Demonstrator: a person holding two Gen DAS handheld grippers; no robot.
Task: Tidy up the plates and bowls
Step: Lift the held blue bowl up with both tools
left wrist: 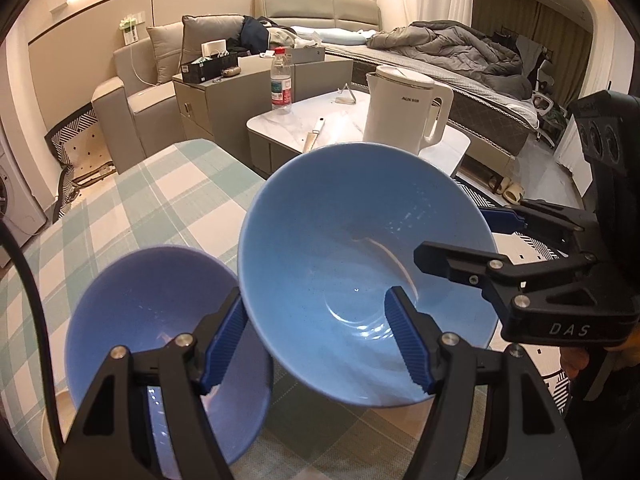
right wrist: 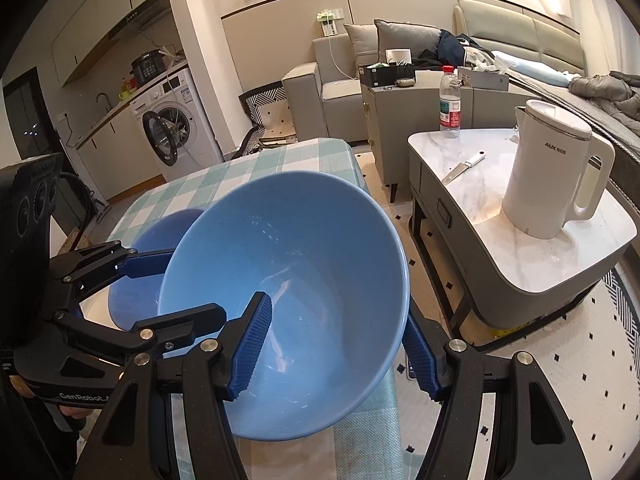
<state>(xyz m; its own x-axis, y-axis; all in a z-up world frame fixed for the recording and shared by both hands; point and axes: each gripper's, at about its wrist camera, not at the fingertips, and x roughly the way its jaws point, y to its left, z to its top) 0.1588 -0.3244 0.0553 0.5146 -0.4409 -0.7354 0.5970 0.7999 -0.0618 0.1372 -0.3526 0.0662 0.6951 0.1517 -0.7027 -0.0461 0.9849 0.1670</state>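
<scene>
- Between both pairs of tongs, left tongs [left wrist: 316,340] and right tongs [right wrist: 338,346], hangs the large pale-blue bowl [left wrist: 360,264], tilted; each pair straddles the rim, one pad inside and one outside, apparently clamping the wall.
- Beside it, a smaller blue bowl [left wrist: 160,320] sits on the checked bench [left wrist: 120,200]; whether they touch is unclear.
- Risk: glazed ceramic may slip from the ribbed pads if the hands diverge, dropping onto the smaller bowl or off the bench edge.
</scene>
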